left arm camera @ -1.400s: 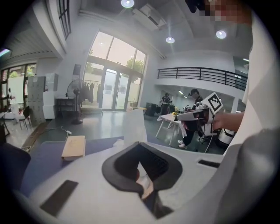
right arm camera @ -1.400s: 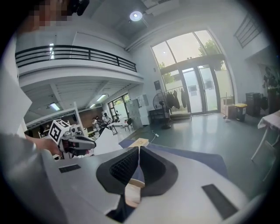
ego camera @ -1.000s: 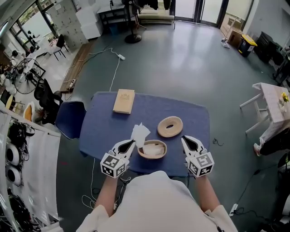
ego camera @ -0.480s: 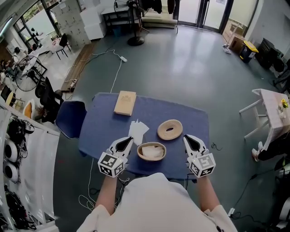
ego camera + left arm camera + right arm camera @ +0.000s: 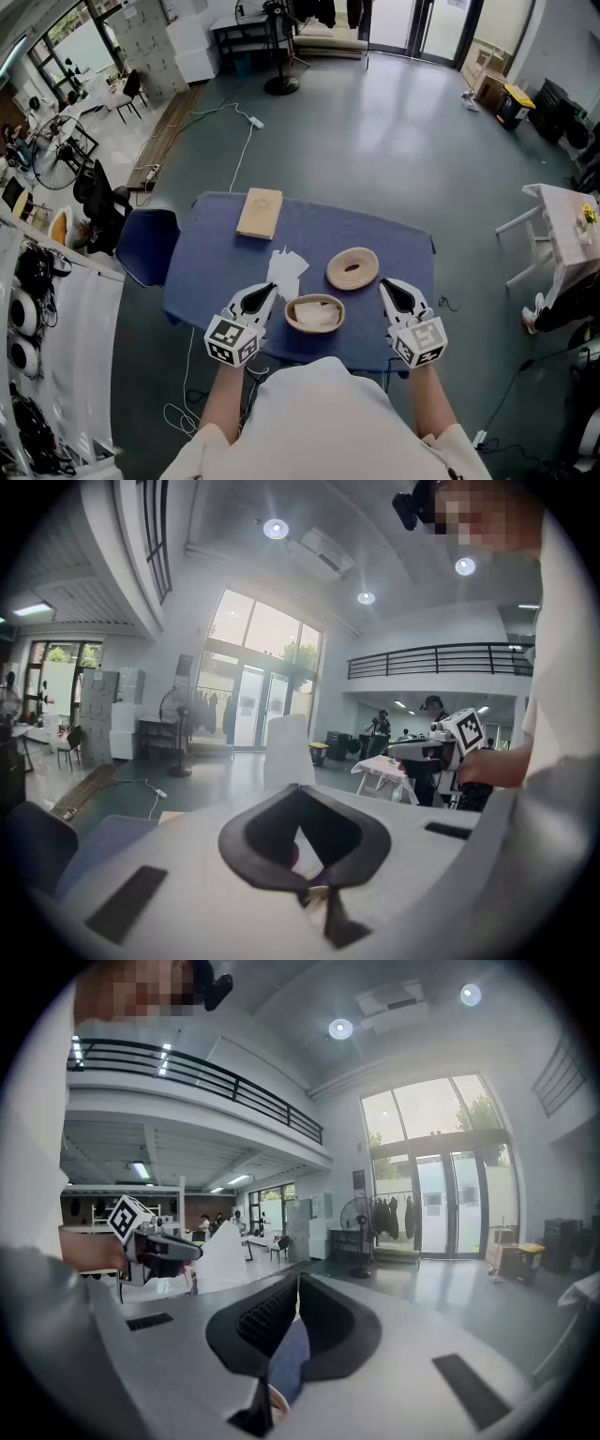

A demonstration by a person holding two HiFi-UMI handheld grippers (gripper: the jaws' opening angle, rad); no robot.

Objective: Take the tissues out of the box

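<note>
A round woven box (image 5: 290,321) with white tissues (image 5: 317,311) inside sits near the front edge of the blue table (image 5: 211,267), between my two grippers. Its woven lid (image 5: 352,268) lies behind it to the right. My left gripper (image 5: 270,289) is shut on one white tissue (image 5: 286,271), which stands up above the jaws just left of the box. In the left gripper view that tissue (image 5: 287,748) rises from the closed tips of the left gripper (image 5: 298,794). My right gripper (image 5: 382,285) hovers right of the box, shut and holding nothing; the right gripper (image 5: 298,1282) shows its jaws together.
A flat wooden box (image 5: 258,212) lies at the table's far left. A dark blue chair (image 5: 145,246) stands against the table's left side. A white table (image 5: 565,213) is off to the right, and a cable (image 5: 236,155) runs over the grey floor behind.
A second ago the tissue hung just over the box's left rim; it is now held clear of it, left of the box. Over the last half second nothing has visibly moved.
</note>
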